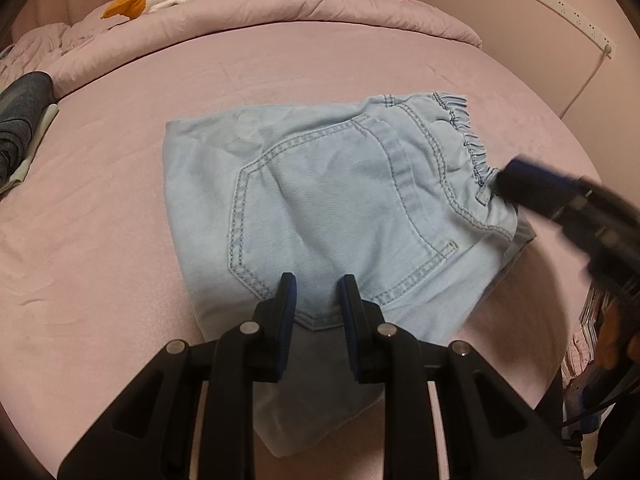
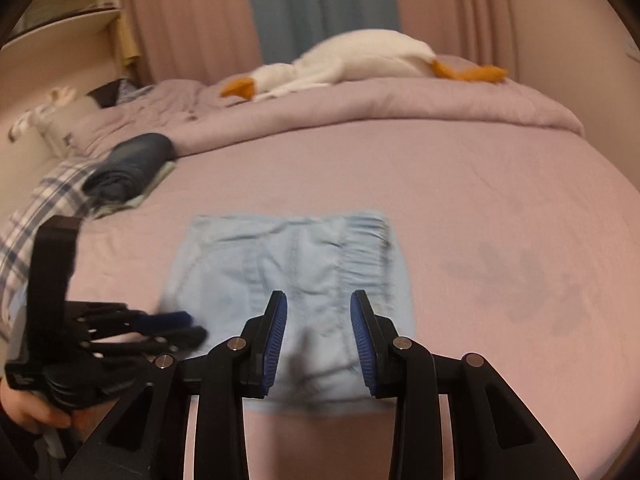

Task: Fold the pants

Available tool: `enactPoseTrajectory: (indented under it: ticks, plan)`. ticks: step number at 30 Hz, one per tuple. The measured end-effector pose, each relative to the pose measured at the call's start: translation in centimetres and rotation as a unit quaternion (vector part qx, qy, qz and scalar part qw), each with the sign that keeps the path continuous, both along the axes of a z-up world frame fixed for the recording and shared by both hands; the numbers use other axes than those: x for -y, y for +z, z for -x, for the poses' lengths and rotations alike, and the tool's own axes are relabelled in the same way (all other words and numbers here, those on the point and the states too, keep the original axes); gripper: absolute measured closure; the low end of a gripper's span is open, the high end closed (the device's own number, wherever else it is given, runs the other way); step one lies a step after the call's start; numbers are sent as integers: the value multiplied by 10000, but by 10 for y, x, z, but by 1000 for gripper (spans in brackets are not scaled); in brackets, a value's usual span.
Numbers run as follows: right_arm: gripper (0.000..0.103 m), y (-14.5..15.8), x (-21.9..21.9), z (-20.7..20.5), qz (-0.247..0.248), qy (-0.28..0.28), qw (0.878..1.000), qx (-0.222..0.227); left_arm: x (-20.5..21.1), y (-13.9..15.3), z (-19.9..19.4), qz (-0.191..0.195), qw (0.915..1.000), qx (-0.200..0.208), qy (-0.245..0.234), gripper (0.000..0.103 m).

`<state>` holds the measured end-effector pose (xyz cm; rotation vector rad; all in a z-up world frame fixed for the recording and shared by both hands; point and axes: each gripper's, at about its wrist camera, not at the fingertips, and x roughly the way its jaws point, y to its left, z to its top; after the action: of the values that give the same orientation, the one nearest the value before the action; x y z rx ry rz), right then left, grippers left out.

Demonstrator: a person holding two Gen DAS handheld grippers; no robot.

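The light blue denim pants (image 1: 320, 184) lie folded into a compact rectangle on the pink bed sheet (image 1: 120, 240), back pocket up and elastic waistband at the right. My left gripper (image 1: 318, 284) hovers over the near edge of the pants, jaws a little apart with nothing pinched. My right gripper (image 1: 508, 178) comes in from the right, blurred, its tip by the waistband. In the right wrist view the right gripper (image 2: 319, 300) stands open above the pants (image 2: 288, 280), and the left gripper (image 2: 196, 326) sits at their left edge.
A dark folded garment (image 2: 128, 164) lies at the bed's left side beside plaid fabric (image 2: 40, 200). A rumpled pink duvet (image 1: 280, 12) with a white plush goose (image 2: 360, 56) fills the far end. A power strip (image 1: 576, 20) hangs on the right wall.
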<state>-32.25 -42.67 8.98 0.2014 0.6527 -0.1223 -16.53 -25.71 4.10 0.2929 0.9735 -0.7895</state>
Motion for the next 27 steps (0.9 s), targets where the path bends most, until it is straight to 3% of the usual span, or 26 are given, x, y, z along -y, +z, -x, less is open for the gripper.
enactPoseTrajectory:
  ticks: [2,6,21,27]
  plan:
    - [69,-8,-5,-9,15,116,9998,-174,1,-1,1,-5,10000,28,1,80]
    - [70,-46,-13,-28,57,334,9947,-967,1,-3,2,-27,9999,107,21,80]
    - [70,-53,-17,-15,80,170,9983,-548,-8,-8,8,304,9990,303,83,80]
    - [70,-50,-18,-18,89,126,9978,-641,-5,-6,9,223,9991,328,116,80]
